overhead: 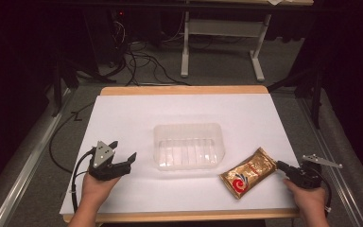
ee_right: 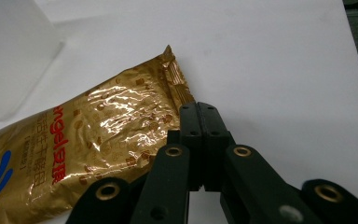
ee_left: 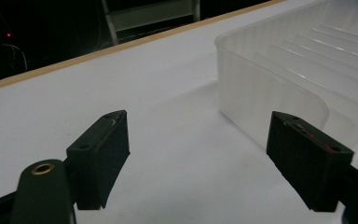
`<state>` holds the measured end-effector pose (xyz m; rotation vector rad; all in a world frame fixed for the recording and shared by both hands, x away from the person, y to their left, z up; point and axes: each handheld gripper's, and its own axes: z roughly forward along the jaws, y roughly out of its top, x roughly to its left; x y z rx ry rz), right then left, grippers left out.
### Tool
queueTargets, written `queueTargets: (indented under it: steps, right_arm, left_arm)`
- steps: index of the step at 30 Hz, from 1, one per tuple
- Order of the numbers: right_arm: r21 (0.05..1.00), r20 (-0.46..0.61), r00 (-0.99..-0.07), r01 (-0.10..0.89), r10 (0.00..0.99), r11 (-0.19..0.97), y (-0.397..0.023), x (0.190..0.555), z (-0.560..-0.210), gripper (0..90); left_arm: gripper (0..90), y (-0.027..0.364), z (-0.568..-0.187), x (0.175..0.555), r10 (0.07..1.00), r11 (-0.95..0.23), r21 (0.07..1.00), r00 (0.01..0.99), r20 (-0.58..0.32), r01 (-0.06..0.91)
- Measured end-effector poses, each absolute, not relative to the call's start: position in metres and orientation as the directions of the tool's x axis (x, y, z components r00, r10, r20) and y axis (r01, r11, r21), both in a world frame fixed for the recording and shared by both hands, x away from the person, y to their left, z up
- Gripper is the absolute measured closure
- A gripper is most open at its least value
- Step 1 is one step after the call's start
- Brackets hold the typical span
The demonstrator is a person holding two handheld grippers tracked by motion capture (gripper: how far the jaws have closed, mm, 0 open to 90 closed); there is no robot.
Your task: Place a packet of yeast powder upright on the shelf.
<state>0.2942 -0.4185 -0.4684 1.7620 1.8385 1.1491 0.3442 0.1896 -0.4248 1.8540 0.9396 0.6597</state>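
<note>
— Two big things first: what carries it all, and what sits on it?

— One white surface [overhead: 137,113], and at its middle a clear tub [overhead: 188,145], empty as far as I can see.

— And next down in size?

— A gold pouch [overhead: 248,172], lying flat just right of the tub's near corner, apart from it. Its long axis runs on a slant — the sealed far end points toward the right edge, the printed end toward the person.

— Which hand is nearer to it?

— The right, plainly. The right hand-held gripper [overhead: 281,165] lies at the pouch's sealed far end; in the right gripper view [ee_right: 199,114] the jaws are pressed together with no gap, their tips just beside the pouch's crimped edge. Whether they touch the foil, I cannot tell. Nothing is between them.

— And the left?

— The left hand-held gripper [overhead: 122,151] hangs well apart from the pouch, left of the tub, jaws spread wide over bare surface [ee_left: 198,135].

— So the coming move?

— My guess: the right one must part its jaws, then close across that slanted end. The tub lies to its left.
</note>
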Motion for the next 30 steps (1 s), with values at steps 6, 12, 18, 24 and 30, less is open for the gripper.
queueTargets:
  steps: [6,12,18,24,30]
  right_arm:
    - [0.732,0.293,-0.152,0.671,0.944,-0.118,-0.421,0.29,-0.47,88.0]
    - [0.715,0.395,-0.136,0.666,0.909,-0.211,-0.427,0.291,-0.473,70.5]
    - [0.646,0.531,-0.108,0.693,0.84,-0.319,-0.433,0.298,-0.48,54.7]
    - [0.594,0.603,-0.093,0.715,0.793,-0.367,-0.436,0.303,-0.484,51.2]
    - [0.558,0.653,-0.127,0.748,0.747,-0.36,-0.43,0.309,-0.487,51.1]
  left_arm:
    - [21.9,0.187,-0.425,0.346,0.818,-0.287,0.899,0.572,0.052,0.33]
    - [21.9,0.188,-0.427,0.346,0.815,-0.298,0.892,0.577,0.052,0.34]
    - [21.9,0.188,-0.429,0.343,0.815,-0.314,0.885,0.576,0.066,0.343]
    - [21.9,0.19,-0.43,0.342,0.817,-0.319,0.881,0.572,0.069,0.349]
    - [21.9,0.191,-0.43,0.34,0.817,-0.326,0.879,0.572,0.075,0.349]
